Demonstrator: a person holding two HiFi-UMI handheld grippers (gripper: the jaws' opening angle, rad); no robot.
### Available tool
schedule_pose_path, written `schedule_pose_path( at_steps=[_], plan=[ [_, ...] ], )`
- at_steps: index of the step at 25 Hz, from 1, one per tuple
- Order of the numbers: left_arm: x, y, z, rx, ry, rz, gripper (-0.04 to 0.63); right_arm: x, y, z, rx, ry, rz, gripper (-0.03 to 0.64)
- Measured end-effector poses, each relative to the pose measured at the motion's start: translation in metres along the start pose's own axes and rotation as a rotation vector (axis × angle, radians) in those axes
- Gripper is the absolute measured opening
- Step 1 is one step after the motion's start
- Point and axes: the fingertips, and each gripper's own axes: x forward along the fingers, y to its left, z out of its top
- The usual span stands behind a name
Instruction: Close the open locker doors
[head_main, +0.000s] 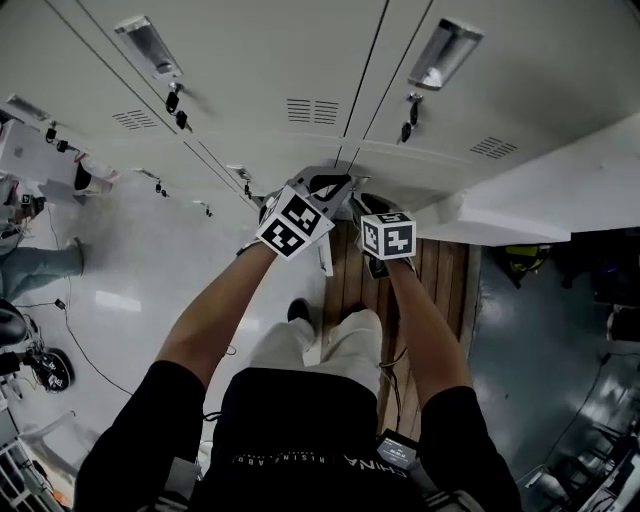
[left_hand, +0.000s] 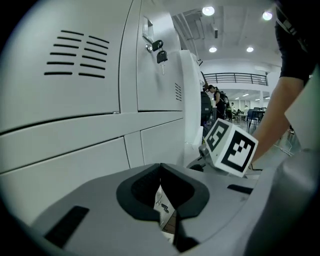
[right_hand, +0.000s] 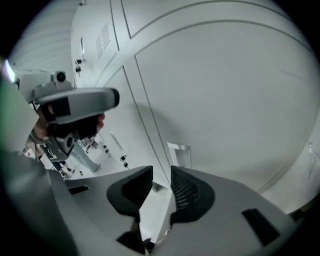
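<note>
1. Pale grey painted sheet metal is what the bank of lockers (head_main: 300, 60) appears to be made of. Most of its doors are seen shut flush.
2. One open door (head_main: 540, 195) is seen standing out from the bank at the right of the head view. In the left gripper view it shows edge-on (left_hand: 192, 110), just beyond the other gripper's marker cube.
3. The door is judged to be light and stiff. It should swing easily on its hinges, and it may bounce back unless pressed home until the latch catches.
4. The smooth paint is judged too slippery and the panel too broad for a pinch, so a push on the flat face is preferred. It is best applied near the free edge, well away from the hinge side. Which side that is cannot be told.
5. A recessed pull (right_hand: 181, 155) is seen on a locker face and could serve as a hold. The keys (left_hand: 157, 47) hanging from a lock are better left untouched.
6. The jaws of the left gripper (left_hand: 162, 185) are pressed together with nothing held.
7. The jaws of the right gripper (right_hand: 156, 187) are slightly apart and nothing is between them. Both grippers are held close to the locker fronts.
</note>
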Motion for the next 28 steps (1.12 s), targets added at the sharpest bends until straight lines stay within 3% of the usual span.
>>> schedule_pose_path(
  at_steps=[4, 10, 17, 28],
  plan=[
    [-0.031, -0.007, 0.011, -0.013, 0.008, -0.008, 0.02, -0.04, 0.029, 0.03, 0.026, -0.064, 0.071, 0.123],
    [-0.079, -0.023, 0.026, -0.099, -0.04, -0.027, 0.02, -0.094, 0.071, 0.061, -0.018, -0.126, 0.126, 0.052],
    [-0.106, -0.051, 0.029, -0.086, -0.066, -0.077, 0.02, -0.138, 0.112, 0.076, -0.047, -0.189, 0.163, 0.044],
    [-0.148, -0.157, 0.0, -0.036, -0.01, -0.205, 0.021, -0.224, 0.146, 0.013, -0.061, -0.184, 0.216, 0.045]
  ],
)
